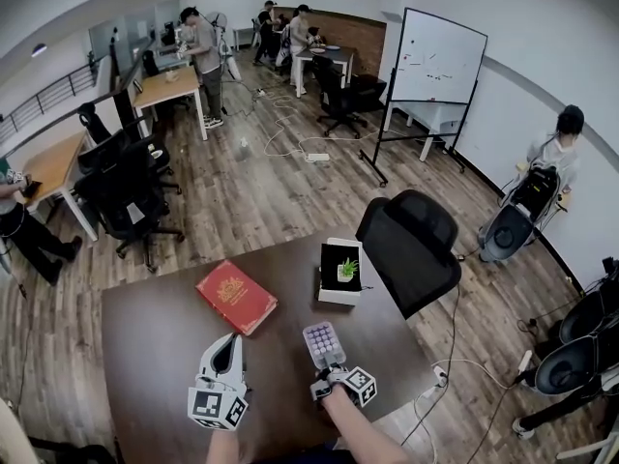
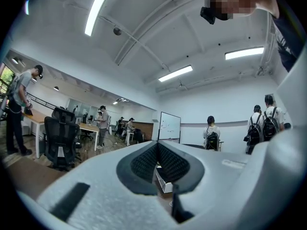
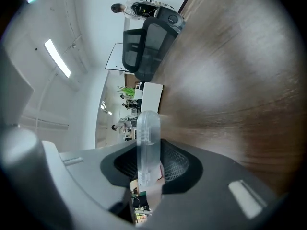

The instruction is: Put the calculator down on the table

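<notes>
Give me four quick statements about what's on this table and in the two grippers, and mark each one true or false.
1. The right gripper holds the calculator. True.
2. The red book lies on the floor. False: it lies on the table.
3. The left gripper grips the red book. False: nothing is between its jaws, and the red book lies apart from it.
4. A small plant sits in the white box. True.
</notes>
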{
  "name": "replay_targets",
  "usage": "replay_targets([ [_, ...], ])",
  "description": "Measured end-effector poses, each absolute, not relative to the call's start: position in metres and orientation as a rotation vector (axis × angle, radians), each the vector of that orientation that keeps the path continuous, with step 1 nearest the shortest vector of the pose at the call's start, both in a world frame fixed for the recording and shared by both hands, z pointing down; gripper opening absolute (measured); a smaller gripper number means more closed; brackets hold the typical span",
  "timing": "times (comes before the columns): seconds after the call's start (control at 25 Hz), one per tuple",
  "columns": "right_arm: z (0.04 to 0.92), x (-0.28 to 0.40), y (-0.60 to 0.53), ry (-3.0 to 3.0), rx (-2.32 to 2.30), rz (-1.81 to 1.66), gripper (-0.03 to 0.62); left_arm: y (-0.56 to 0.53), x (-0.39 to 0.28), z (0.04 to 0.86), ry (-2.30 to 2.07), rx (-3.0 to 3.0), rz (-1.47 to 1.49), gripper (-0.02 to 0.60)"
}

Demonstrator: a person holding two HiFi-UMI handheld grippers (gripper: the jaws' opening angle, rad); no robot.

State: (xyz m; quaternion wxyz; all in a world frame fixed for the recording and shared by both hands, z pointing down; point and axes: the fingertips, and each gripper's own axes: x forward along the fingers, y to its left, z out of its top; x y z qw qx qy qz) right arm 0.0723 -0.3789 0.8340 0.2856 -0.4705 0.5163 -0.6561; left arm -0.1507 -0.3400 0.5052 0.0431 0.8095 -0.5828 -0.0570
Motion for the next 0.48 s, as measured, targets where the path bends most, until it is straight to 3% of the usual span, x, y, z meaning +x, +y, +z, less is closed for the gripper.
replay_targets([
  [0.48, 0.893, 0.083, -0.382, 1.216, -1.358, -1.705, 0.117, -0.35, -0.155, 0.517, -1.792, 2.453, -0.145, -0.005],
])
